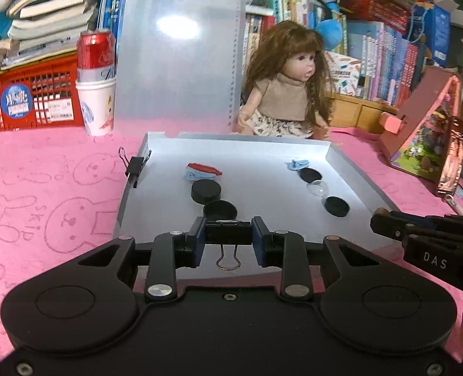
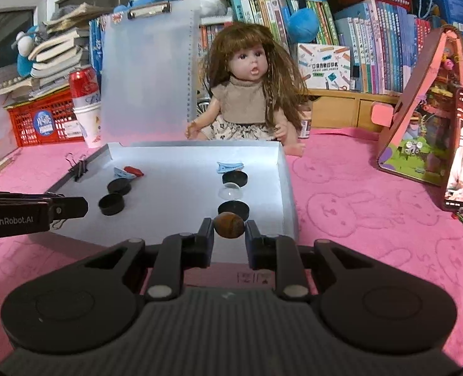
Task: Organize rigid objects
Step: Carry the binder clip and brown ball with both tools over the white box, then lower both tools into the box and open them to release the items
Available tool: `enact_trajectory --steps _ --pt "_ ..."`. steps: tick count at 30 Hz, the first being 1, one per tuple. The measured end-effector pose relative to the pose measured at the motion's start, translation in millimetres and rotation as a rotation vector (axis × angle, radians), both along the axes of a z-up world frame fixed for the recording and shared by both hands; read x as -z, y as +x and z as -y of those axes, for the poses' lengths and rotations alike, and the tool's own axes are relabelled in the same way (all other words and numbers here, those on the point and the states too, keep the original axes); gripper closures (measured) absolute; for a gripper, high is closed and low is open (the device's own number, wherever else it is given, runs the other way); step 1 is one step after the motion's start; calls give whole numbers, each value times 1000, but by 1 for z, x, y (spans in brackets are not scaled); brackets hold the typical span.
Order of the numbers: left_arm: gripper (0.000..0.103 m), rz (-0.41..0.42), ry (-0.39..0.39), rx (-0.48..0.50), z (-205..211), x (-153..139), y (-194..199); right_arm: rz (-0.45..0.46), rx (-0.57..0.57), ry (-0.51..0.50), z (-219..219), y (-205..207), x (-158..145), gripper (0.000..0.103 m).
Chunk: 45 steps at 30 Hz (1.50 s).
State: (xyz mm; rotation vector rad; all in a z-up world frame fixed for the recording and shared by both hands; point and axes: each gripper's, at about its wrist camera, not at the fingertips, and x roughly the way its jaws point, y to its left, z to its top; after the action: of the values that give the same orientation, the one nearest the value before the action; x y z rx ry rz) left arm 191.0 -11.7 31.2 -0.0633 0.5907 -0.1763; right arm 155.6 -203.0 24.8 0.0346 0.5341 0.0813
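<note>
Left wrist view centres a black binder clip, pinched by the left tongs at the near rim of a white tray, likely bound inside. At lower centre of the right wrist view, the right tongs pinch a brown pebble over that rim. Black caps, small clips and a clear dome lie in two columns inside, on the pink surface.

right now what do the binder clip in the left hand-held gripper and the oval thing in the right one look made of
Binder clip: probably painted black steel body with a bare wire handle loop, matte body, thin shiny wire. Oval thing: looks like polished stone, brown with streaky banding and a faint sheen; could be glazed or plastic, hard to tell.
</note>
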Motion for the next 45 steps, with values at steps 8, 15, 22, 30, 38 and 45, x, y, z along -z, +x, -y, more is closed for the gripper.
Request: enact_trajectory --steps 8,15,22,30,38,45 --pt "73 -45 -1 -18 2 11 24 -48 2 -10 -1 20 10 78" --pt "73 -63 4 -28 3 18 36 -85 7 -12 -1 33 16 77" --pt "73 -72 4 -31 3 22 43 -106 10 -27 -1 42 17 77" --pt "73 -71 7 -30 5 24 47 -125 5 -26 -1 48 15 77" --pt "72 -72 2 -30 4 22 46 -121 -11 -35 -3 48 14 71" --pt "52 -9 20 -10 6 10 32 -87 -16 -16 -2 40 8 45"
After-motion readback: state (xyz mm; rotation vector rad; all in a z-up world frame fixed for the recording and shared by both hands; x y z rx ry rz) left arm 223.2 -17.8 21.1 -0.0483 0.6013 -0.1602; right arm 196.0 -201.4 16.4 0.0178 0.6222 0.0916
